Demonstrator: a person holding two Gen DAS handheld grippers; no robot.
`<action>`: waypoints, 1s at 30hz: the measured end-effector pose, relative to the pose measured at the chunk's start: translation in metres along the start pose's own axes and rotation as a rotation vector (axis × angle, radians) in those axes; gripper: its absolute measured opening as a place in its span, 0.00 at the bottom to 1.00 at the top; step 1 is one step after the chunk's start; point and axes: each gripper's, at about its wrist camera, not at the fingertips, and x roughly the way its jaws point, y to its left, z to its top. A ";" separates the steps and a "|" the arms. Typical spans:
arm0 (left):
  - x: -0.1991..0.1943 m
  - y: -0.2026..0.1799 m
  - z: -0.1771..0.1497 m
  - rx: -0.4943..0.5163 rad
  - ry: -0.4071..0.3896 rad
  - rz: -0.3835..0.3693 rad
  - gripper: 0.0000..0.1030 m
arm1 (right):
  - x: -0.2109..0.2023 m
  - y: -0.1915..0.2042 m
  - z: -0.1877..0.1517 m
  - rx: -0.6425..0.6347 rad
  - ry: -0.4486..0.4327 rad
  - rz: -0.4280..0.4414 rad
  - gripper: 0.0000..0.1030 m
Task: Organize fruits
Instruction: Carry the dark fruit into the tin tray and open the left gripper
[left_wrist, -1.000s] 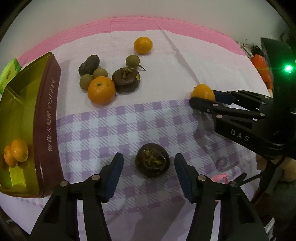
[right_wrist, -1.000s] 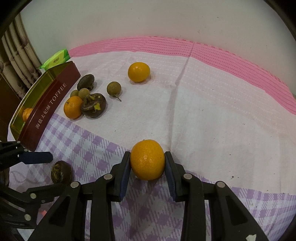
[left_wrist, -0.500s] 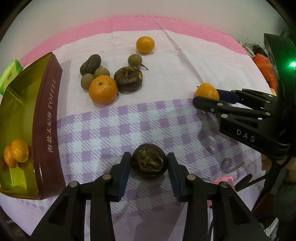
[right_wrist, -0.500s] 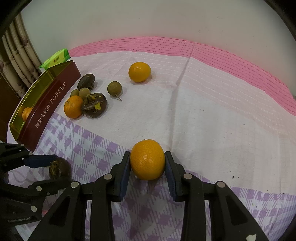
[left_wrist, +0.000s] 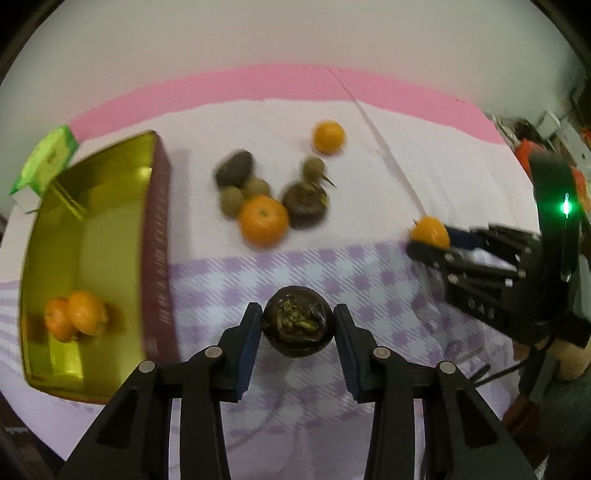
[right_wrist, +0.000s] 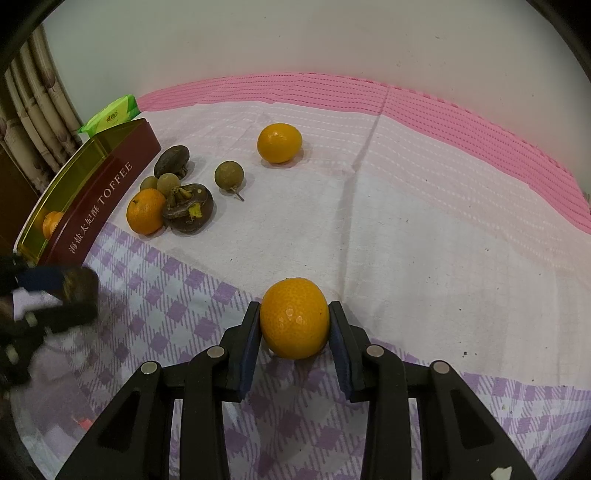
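My left gripper (left_wrist: 297, 323) is shut on a dark brown mangosteen (left_wrist: 297, 320) and holds it above the checked cloth, right of the gold-lined toffee tin (left_wrist: 92, 236). Two oranges (left_wrist: 75, 314) lie in the tin. My right gripper (right_wrist: 294, 321) is shut on an orange (right_wrist: 294, 317) just above the cloth; it also shows in the left wrist view (left_wrist: 430, 232). On the white cloth lie a pile of fruit (right_wrist: 170, 199) with an orange, a mangosteen and small brown fruits, and a lone orange (right_wrist: 279, 143) farther back.
A green tissue pack (right_wrist: 110, 115) lies behind the tin. A pink cloth band (right_wrist: 443, 110) runs along the table's far edge by the wall. A curtain (right_wrist: 33, 110) hangs at the left.
My left gripper closed on the mangosteen, lifted it off the cloth and is moving, blurring the view. My right gripper stays shut on its orange, nearly still.
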 end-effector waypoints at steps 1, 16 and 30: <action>-0.004 0.006 0.003 -0.012 -0.015 0.010 0.39 | 0.000 0.000 0.000 0.000 0.001 -0.001 0.32; -0.016 0.140 0.030 -0.215 -0.087 0.212 0.39 | 0.001 0.005 0.002 -0.004 0.004 -0.029 0.32; 0.016 0.192 0.018 -0.236 -0.009 0.265 0.39 | 0.004 0.011 0.004 0.025 0.008 -0.063 0.32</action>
